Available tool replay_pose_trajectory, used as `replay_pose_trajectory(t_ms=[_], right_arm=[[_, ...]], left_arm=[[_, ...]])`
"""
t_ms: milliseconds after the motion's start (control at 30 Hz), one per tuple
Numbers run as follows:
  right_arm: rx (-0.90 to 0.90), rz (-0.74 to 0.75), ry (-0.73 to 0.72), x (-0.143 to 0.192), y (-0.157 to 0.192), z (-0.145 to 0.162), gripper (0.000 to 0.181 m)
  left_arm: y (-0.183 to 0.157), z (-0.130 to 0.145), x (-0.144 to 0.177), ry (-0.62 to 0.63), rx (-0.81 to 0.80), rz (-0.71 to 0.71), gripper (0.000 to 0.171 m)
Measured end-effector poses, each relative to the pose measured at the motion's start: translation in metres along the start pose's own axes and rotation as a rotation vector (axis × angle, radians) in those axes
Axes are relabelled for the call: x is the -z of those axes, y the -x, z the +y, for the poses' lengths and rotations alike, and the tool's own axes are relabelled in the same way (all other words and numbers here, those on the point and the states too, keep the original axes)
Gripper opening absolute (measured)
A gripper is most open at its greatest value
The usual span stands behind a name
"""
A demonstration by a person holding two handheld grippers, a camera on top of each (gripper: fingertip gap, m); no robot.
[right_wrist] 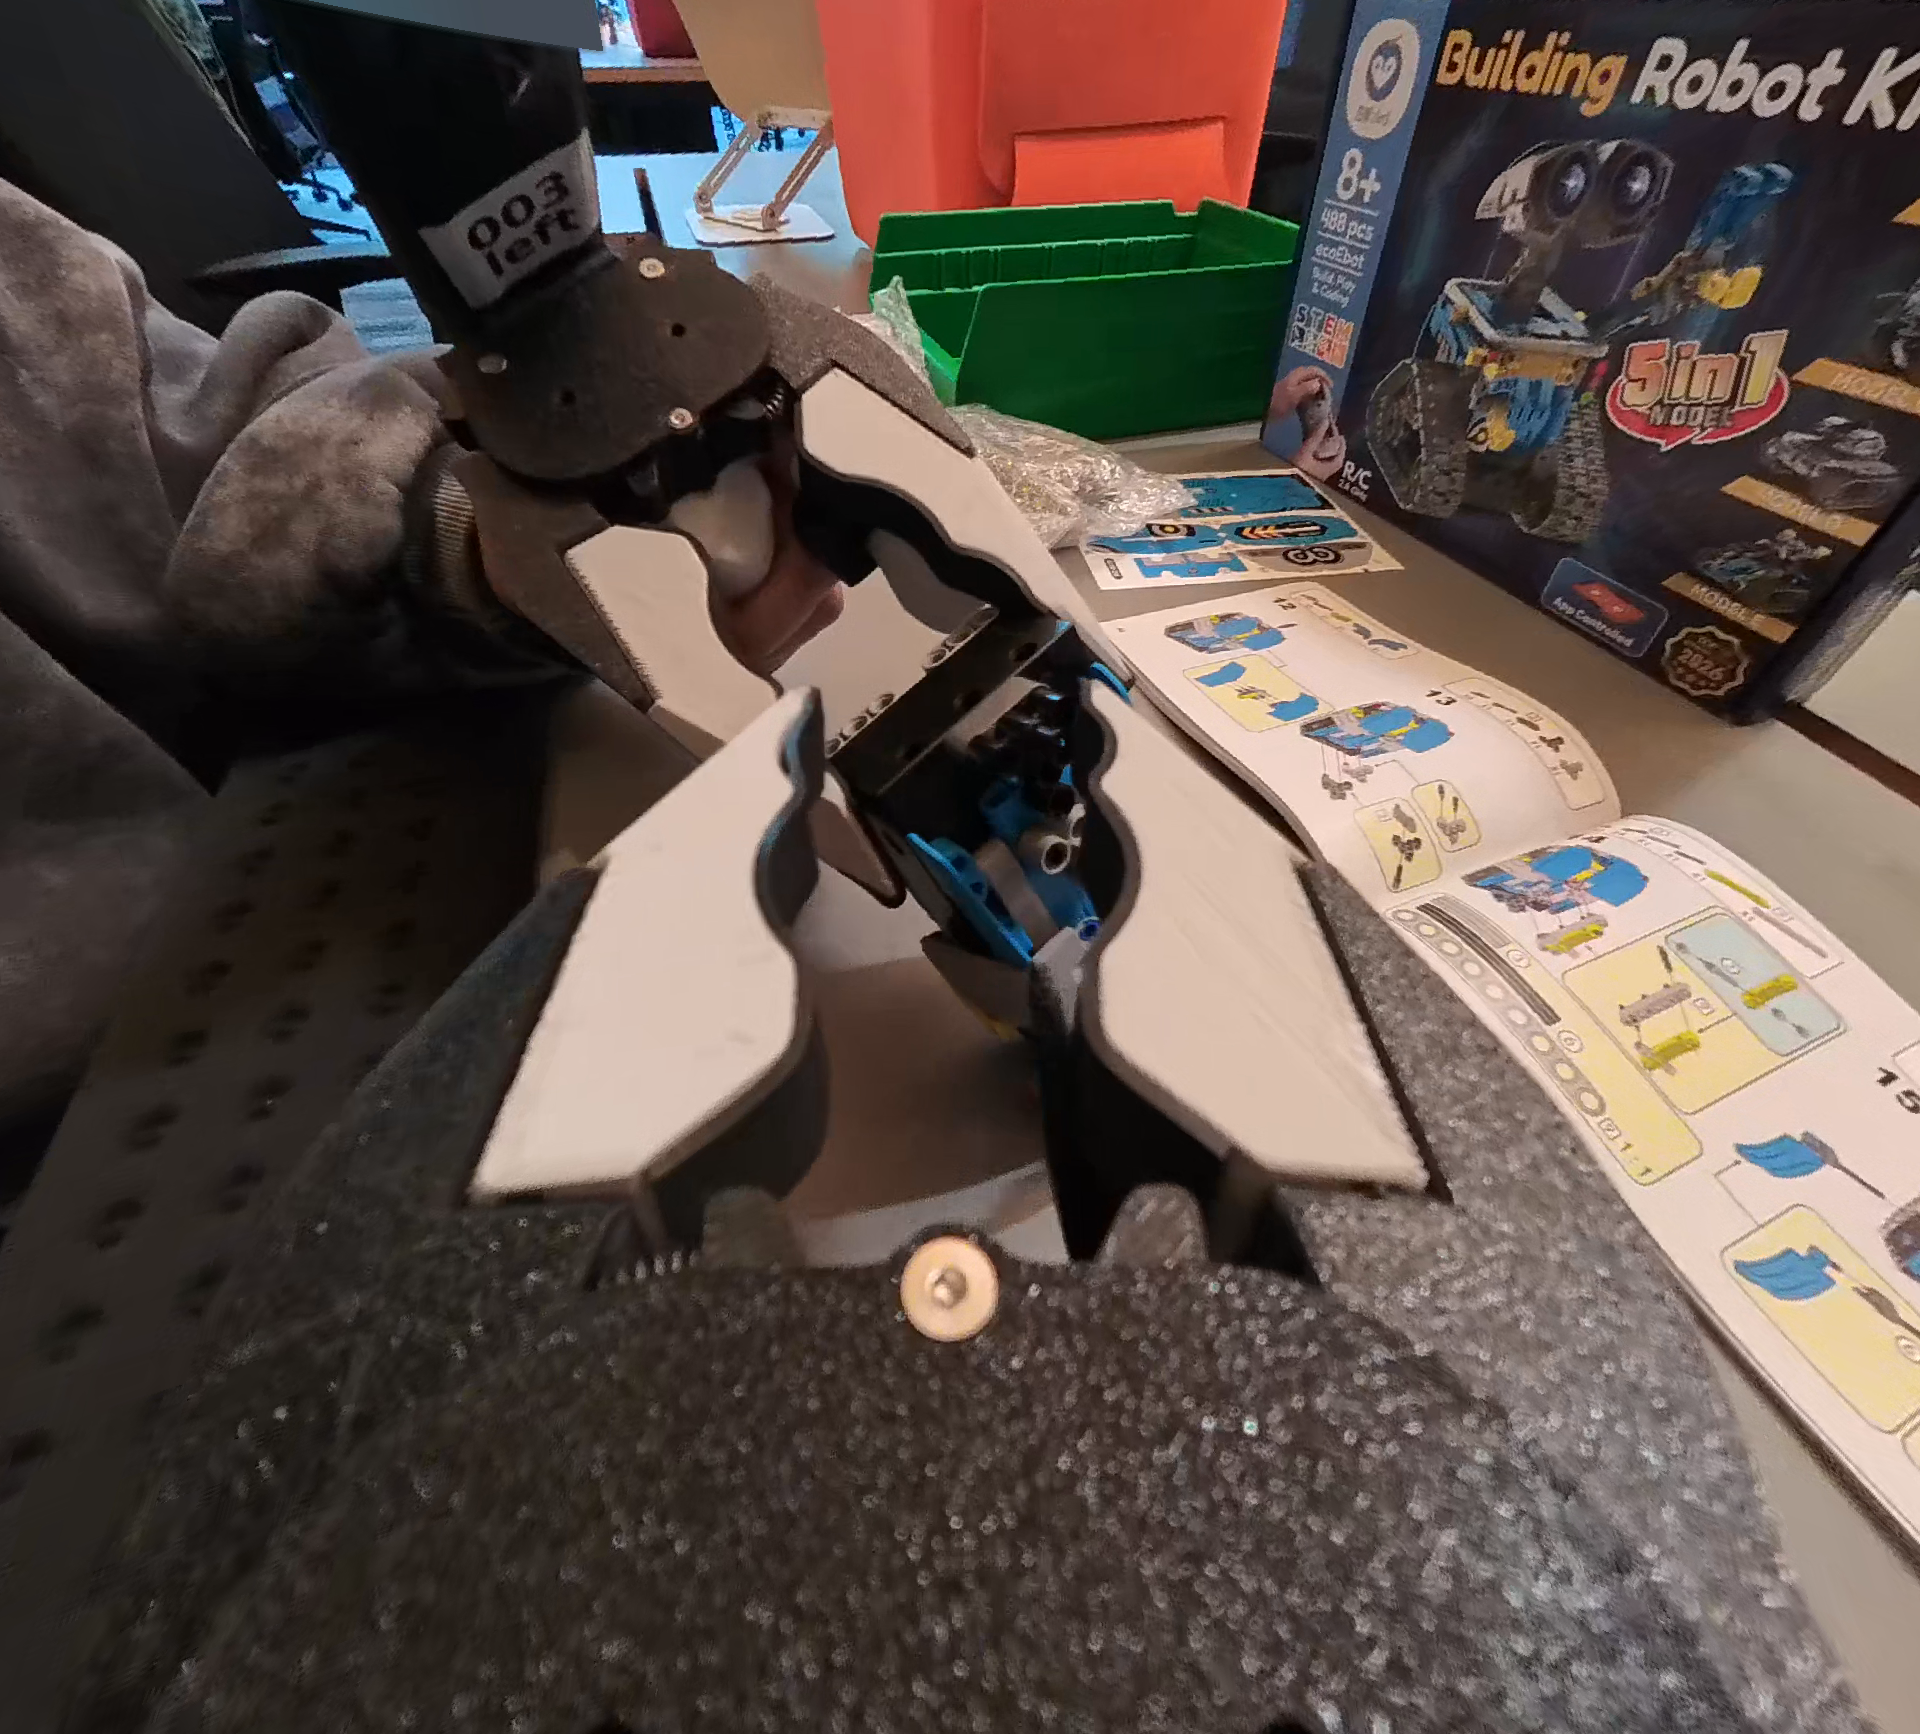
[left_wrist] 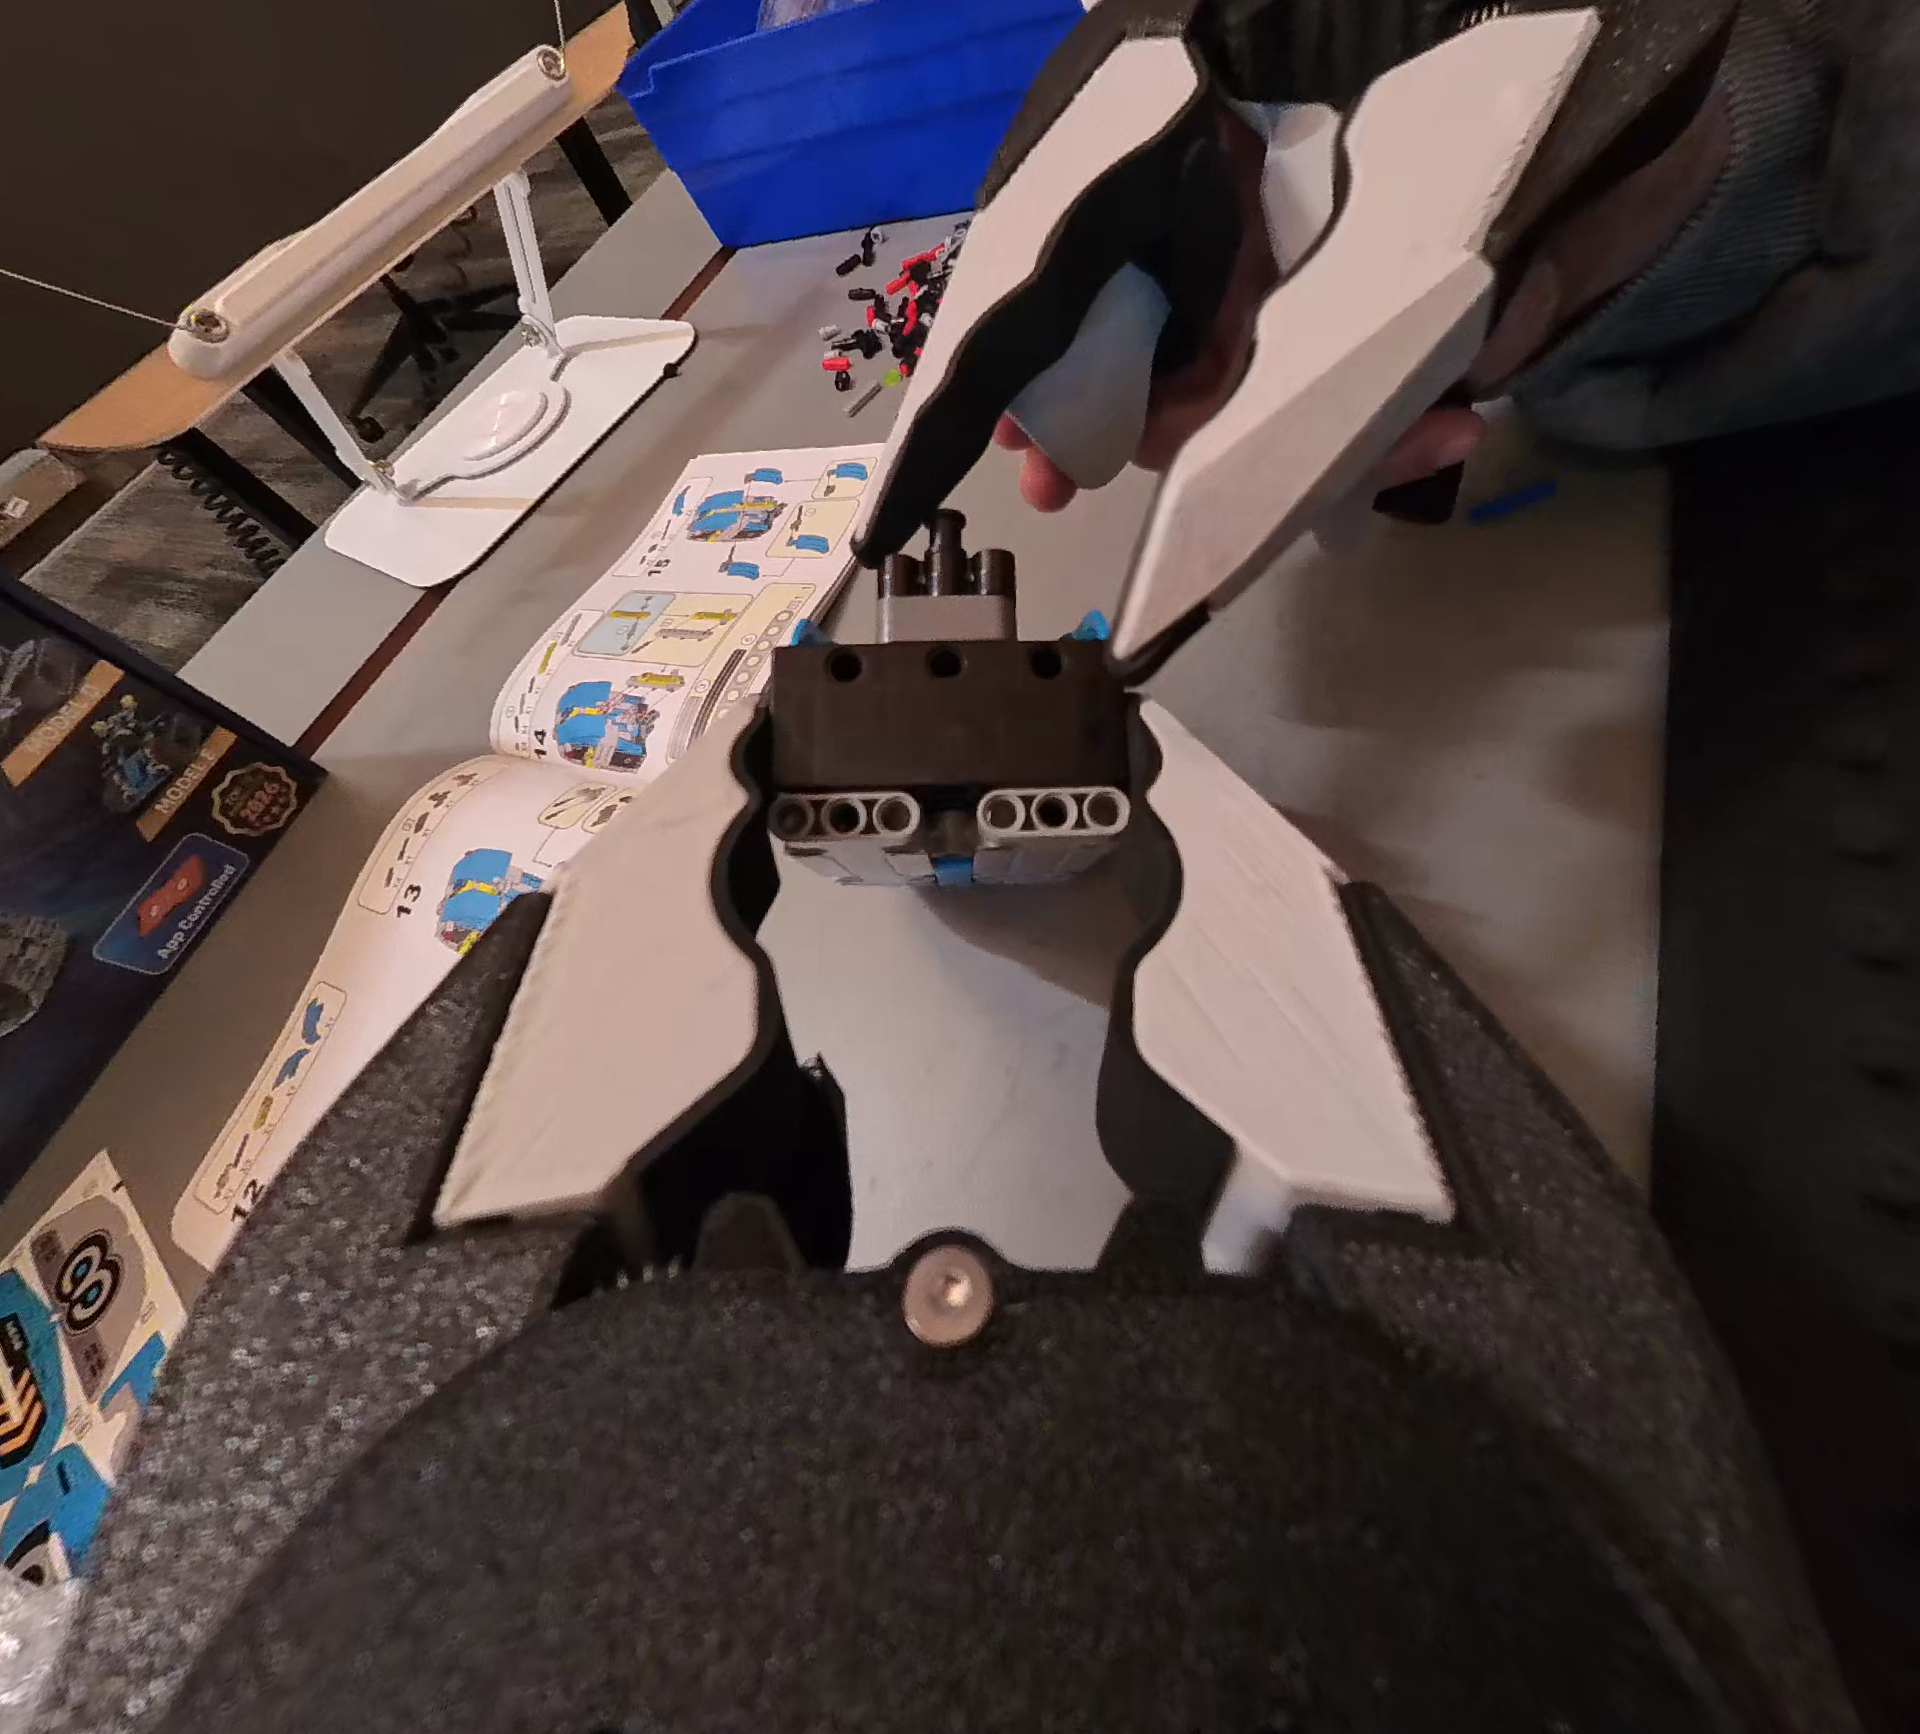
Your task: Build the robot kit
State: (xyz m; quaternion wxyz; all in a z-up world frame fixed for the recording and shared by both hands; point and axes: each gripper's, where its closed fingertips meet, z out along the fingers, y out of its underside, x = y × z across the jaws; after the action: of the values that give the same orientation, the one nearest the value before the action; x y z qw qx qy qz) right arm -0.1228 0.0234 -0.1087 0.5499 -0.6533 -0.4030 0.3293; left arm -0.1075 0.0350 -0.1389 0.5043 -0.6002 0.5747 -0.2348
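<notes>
Left gripper (left_wrist: 945,754) is clamped on the black-and-blue brick model (left_wrist: 940,718), over the grey table (left_wrist: 727,313). Right gripper (right_wrist: 951,718) straddles its pin end from 12 o'clock, and I can't tell if it's pinching. Instruction booklet (left_wrist: 644,645) lies at 9 o'clock.

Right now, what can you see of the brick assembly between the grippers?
The dark grey, light grey and blue plastic building-brick assembly is held off the table. Its dark block has three round holes on top; light grey holed beams run beneath, dark pins stick out behind, and blue pieces sit below. The left hand-held gripper clamps the block's sides. The right hand-held gripper surrounds the blue end; its contact is unclear. The open white instruction booklet lies beside it.
</notes>
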Motion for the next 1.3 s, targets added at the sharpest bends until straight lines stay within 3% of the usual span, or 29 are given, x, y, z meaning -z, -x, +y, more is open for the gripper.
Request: replay_pose_trajectory(t_ms=[133, 233, 367, 467, 667, 800, 1067, 1300], right_arm=[[-0.050, 0.015, -0.022, 0.000, -0.009, -0.002, 0.034], [-0.188, 0.030, 0.009, -0.002, -0.022, 0.005, 0.039], [-0.402, -0.112, 0.029, -0.002, -0.008, 0.009, 0.029], [-0.433, -0.119, 0.028, -0.001, -0.008, 0.009, 0.012], [-0.523, -0.260, 0.151, 0.007, 0.004, 0.016, 0.009], [-0.444, -0.359, 0.247, 0.012, 0.013, 0.020, 0.007], [-0.140, -0.489, 0.604, 0.029, 0.024, 0.044, 0.006], [0.085, -0.489, 0.878, 0.043, 0.025, 0.071, 0.006]], left_arm=[[0.001, 0.000, -0.001, 0.004, 0.005, -0.008, 0.066], [0.004, 0.004, 0.000, 0.028, -0.018, -0.061, 0.066], [0.003, 0.004, 0.001, 0.046, -0.114, -0.161, 0.066], [-0.002, 0.005, 0.001, 0.060, -0.177, -0.204, 0.066], [-0.013, 0.006, 0.001, 0.073, -0.262, -0.250, 0.066], [-0.022, 0.008, -0.001, 0.063, -0.292, -0.244, 0.067], [-0.051, 0.020, -0.004, 0.105, -0.272, -0.102, 0.072], [-0.081, 0.022, 0.000, 0.070, -0.261, 0.075, 0.071]])
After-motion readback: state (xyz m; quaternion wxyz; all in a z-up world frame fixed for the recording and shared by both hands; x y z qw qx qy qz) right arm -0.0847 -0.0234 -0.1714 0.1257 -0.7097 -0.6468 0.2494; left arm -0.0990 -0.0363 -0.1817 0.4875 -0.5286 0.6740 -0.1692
